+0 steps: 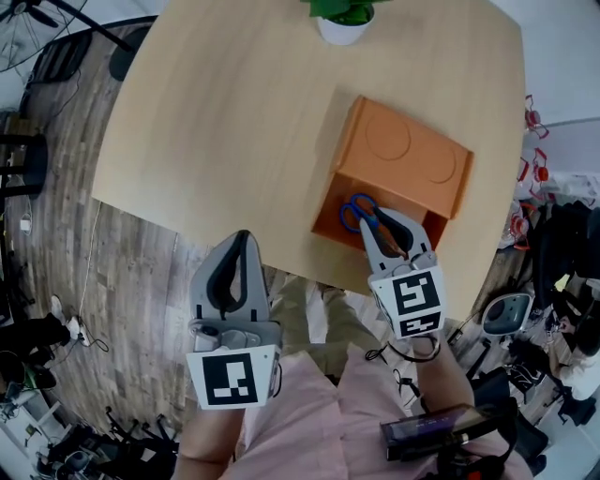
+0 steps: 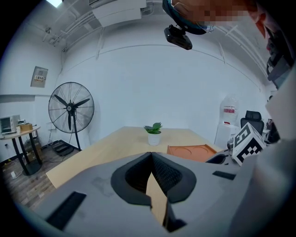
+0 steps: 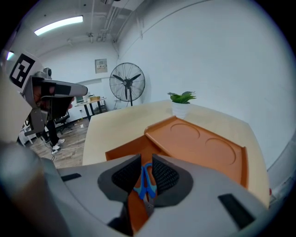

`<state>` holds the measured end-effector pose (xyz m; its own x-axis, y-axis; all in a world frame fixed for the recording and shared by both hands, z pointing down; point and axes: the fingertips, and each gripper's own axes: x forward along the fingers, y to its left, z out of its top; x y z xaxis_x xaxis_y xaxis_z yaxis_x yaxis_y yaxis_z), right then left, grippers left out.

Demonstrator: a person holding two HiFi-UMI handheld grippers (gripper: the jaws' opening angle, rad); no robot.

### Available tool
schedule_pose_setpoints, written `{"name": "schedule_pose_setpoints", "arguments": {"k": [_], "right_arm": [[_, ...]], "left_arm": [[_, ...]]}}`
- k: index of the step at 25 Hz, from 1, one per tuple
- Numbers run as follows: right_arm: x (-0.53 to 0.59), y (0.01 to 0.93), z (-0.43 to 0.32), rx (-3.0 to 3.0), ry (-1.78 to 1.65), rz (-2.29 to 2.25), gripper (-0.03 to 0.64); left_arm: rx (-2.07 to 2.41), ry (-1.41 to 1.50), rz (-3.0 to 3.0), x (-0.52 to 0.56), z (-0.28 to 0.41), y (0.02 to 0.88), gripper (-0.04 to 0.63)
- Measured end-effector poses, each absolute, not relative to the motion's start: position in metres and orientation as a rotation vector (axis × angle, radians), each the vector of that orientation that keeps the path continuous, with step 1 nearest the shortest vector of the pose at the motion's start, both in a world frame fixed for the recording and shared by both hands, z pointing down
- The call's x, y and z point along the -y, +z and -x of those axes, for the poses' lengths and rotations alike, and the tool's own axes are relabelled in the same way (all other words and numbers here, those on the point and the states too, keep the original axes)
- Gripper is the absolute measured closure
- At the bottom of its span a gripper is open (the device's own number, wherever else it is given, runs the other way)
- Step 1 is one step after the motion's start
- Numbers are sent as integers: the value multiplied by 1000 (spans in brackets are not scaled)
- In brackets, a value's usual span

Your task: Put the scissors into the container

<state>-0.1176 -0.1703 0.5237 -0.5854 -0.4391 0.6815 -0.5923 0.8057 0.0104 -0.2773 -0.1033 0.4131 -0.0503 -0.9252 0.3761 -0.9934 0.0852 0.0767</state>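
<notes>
An orange container (image 1: 412, 155) (image 3: 199, 143) stands on the right side of the light wooden table (image 1: 234, 122); it has a raised lid with two round recesses and an open lower tray at the near side. The scissors (image 1: 359, 212) (image 3: 145, 183), blue-handled, lie along my right gripper's axis over that tray, handles pointing away. My right gripper (image 1: 380, 225) (image 3: 143, 162) is shut on the scissors near the blades. My left gripper (image 1: 242, 239) (image 2: 151, 155) hangs off the table's near edge, shut and holding nothing.
A small potted plant (image 1: 342, 19) (image 2: 153, 133) (image 3: 181, 104) stands at the table's far edge. A floor fan (image 2: 69, 111) (image 3: 127, 83) is left of the table. Chairs and clutter line the right side of the room.
</notes>
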Motion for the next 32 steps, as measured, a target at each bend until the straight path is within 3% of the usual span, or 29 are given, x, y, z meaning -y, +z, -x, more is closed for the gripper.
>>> {"name": "schedule_pose_setpoints", "arguments": {"k": [23,32], "right_arm": [[173,274,12,2628,-110,-1342,617],[163,245,-19,2609,-180,-1472,617]], "left_arm": [[2187,28,-2379,123,169,216,591],[2151,14,-2488,124,141,197,591]]}}
